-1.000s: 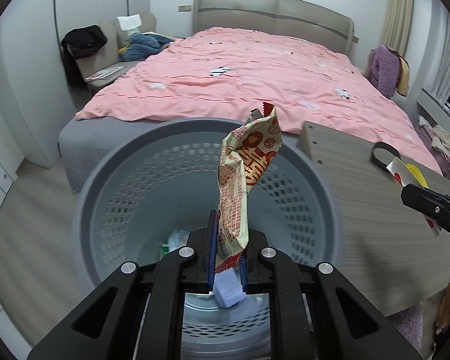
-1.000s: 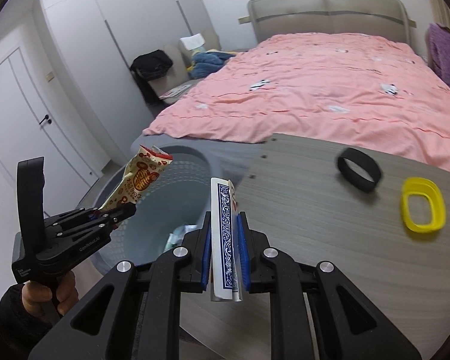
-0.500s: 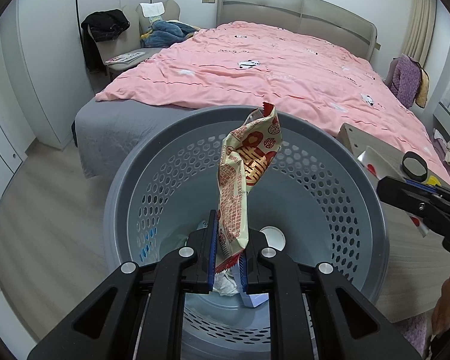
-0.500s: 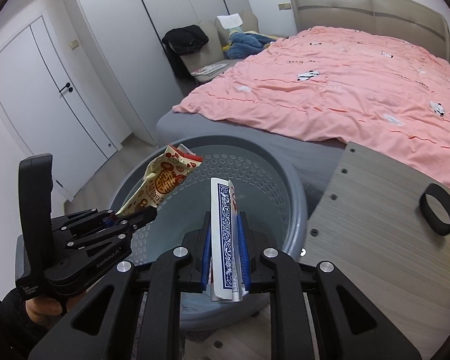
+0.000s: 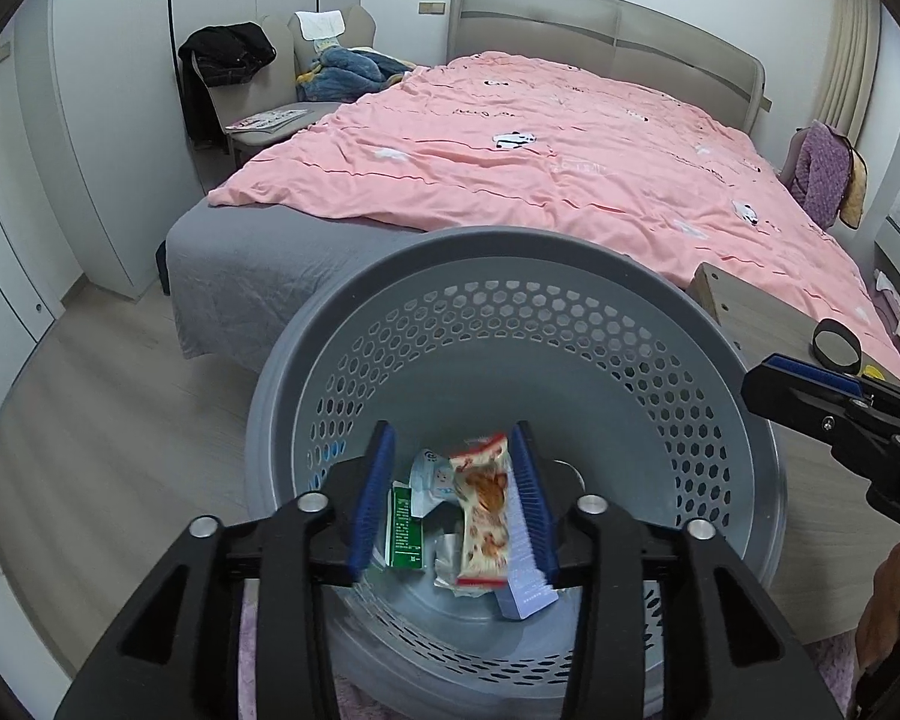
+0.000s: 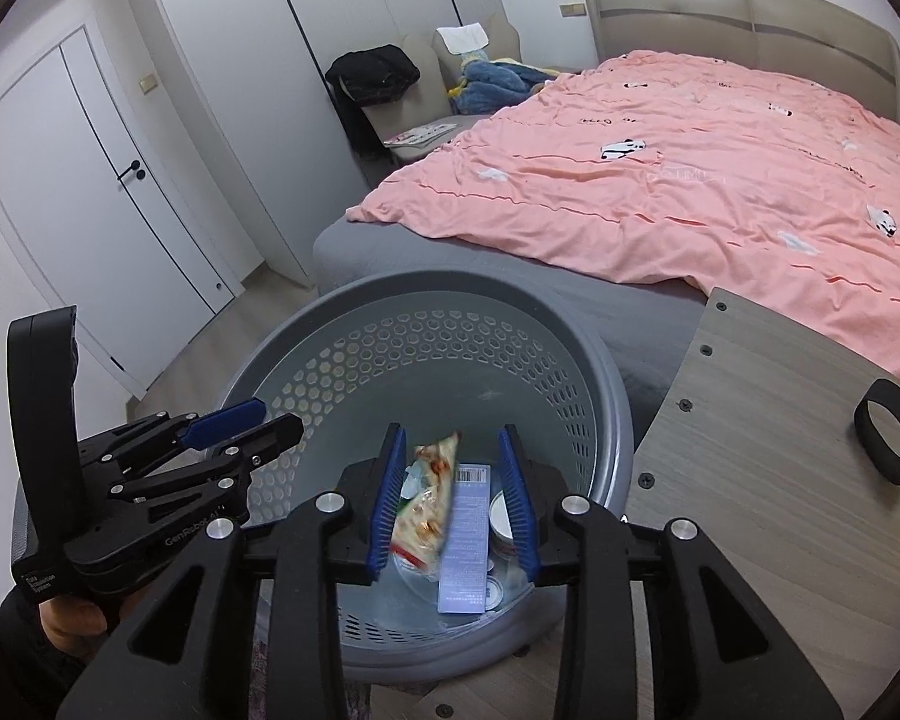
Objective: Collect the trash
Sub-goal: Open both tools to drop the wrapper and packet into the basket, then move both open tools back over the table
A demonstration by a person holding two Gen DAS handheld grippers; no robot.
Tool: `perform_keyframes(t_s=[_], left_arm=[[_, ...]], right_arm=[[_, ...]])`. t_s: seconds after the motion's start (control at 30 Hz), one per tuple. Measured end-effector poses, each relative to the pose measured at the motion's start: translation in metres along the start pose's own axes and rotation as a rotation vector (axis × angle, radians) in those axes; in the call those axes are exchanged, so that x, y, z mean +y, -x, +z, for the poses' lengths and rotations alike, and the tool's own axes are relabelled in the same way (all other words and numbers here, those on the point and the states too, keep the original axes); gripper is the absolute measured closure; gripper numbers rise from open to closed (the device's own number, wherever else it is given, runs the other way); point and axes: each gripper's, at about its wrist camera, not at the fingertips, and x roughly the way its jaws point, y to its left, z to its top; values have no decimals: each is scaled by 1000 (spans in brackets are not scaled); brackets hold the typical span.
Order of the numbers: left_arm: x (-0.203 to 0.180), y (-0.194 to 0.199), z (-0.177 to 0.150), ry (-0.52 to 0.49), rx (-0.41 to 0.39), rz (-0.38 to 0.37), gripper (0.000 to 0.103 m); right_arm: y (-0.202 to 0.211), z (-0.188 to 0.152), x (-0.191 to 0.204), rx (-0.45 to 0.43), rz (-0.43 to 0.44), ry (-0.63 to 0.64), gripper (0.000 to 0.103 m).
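Bedroom floor beside the bed carries a grey perforated basket, next to the wooden counter. We log both tools above its mouth: left tool with jaws spread wide and gripping nothing, right tool likewise spread and empty. Between the left jaws we see the red-and-cream snack wrapper, blurred; whether it is airborne or resting we cannot tell. The pale blue box sits low in the basket among other litter, partly hidden by the jaws. A black ring lies on the counter; a yellow item is cut off at the frame edge.
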Motion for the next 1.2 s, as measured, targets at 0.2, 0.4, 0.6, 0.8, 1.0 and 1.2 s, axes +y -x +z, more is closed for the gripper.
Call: perform_keyframes(t_s=[0.2,0.4,0.6,0.8,1.0,1.2], left_arm=[[0,5,-1,-1,-14,16,51],[0,12,0,0,-27,27,44],[1,18,-2,3,-39,39,34],[2,24,-4,9,-43,48,27],[-1,30,-5,7,-51,59,24],[-11,34,-6,-8,-57,61,21]], right_arm=[[4,-3,1,-4,-6,1,65],[8,-6,-1,-9,-8,-4,62],[14,-10,-2,-24,-14,-6,56],[22,-15,-5,-45,-26,-15,38],[34,-22,-12,-70,-43,-36,25],[45,-33,-25,-81,-75,-53,21]])
